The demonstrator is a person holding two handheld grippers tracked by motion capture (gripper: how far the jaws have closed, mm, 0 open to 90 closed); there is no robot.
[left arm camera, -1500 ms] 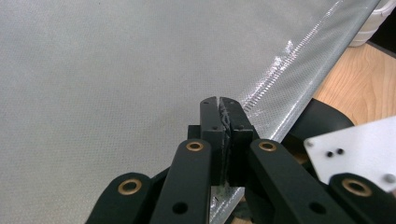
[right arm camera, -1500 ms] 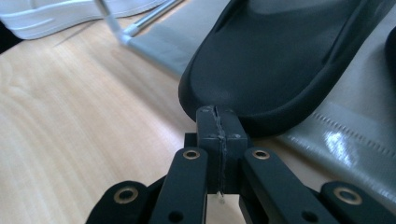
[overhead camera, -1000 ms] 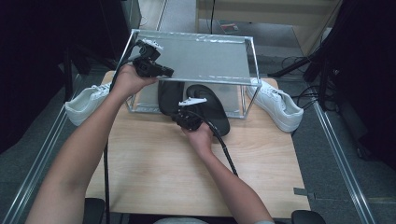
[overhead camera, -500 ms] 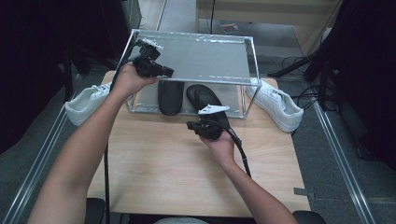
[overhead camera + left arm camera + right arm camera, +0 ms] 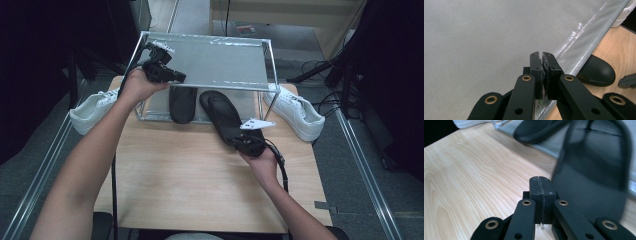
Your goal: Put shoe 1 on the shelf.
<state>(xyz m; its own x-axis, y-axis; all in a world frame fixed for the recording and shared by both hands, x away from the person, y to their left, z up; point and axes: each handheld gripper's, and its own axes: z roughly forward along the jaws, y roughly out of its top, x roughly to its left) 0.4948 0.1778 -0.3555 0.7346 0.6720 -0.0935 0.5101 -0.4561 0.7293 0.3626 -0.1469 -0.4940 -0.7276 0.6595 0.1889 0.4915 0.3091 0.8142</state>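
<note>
A metal-framed rack with a grey fabric shelf (image 5: 215,62) (image 5: 486,37) stands at the back of the wooden table (image 5: 185,170). My left gripper (image 5: 180,77) (image 5: 541,53) rests shut at the shelf's front left edge. One black sandal (image 5: 182,102) (image 5: 596,71) (image 5: 536,128) lies under the shelf. The other black sandal (image 5: 220,112) (image 5: 594,170) sticks out from under the rack at a slant, its near end against my right gripper (image 5: 236,141) (image 5: 539,178). That gripper's jaws are shut, with the sandal alongside them on their right; I cannot tell how it is held.
A white sneaker (image 5: 95,110) lies off the rack's left end and another white sneaker (image 5: 295,110) off its right end. Bare wooden tabletop (image 5: 474,170) spreads in front of the rack. Dark floor and rails flank the table.
My right gripper has moved toward the front right, and the slanted black sandal has come out from under the rack with it. The left gripper has stayed on the shelf edge.
</note>
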